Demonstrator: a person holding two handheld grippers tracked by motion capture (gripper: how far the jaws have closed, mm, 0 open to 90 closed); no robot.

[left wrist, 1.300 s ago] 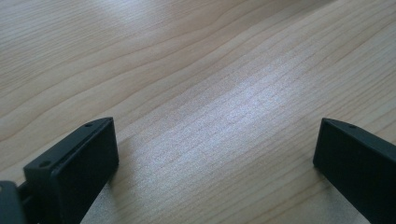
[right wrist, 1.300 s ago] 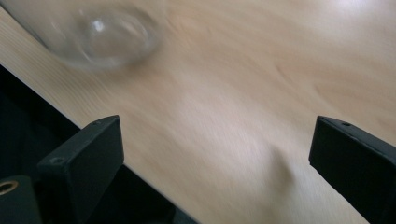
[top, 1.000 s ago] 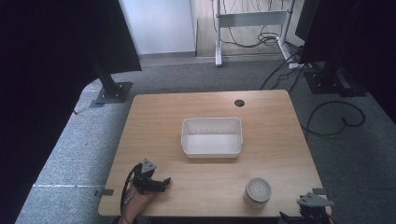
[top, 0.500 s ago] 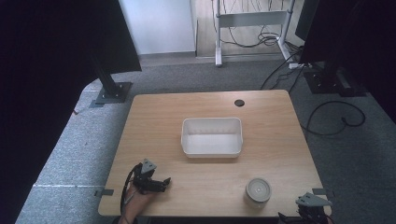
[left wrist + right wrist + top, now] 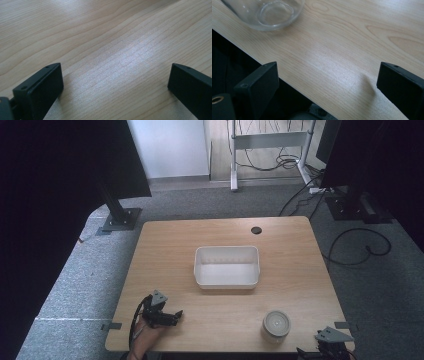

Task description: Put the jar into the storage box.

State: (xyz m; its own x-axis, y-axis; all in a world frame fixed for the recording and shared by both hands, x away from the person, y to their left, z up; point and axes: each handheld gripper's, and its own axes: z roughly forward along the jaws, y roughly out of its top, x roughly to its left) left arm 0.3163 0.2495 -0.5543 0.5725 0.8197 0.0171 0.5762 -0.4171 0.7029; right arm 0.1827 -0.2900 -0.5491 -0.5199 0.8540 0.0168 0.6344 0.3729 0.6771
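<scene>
Right gripper (image 5: pixel 330 347) sits at the lower right corner of the frame, jaws wide, empty, straddling the near worktop (image 5: pixel 300 265) edge. Glass (image 5: pixel 275 325) stands just left of it, near that edge; in the right gripper view the glass (image 5: pixel 265 12) looks clear, possibly upside down, hard to tell. Left gripper (image 5: pixel 167 316) rests at lower left, jaws wide, empty. Tub (image 5: pixel 227 266) sits mid-frame, well apart. Judgement: approach the glass level from the right, jaws astride, close gently. Little margin toward the near edge; ample open worktop between glass and tub.

Soft daylight sheen on wood, dark surroundings.
</scene>
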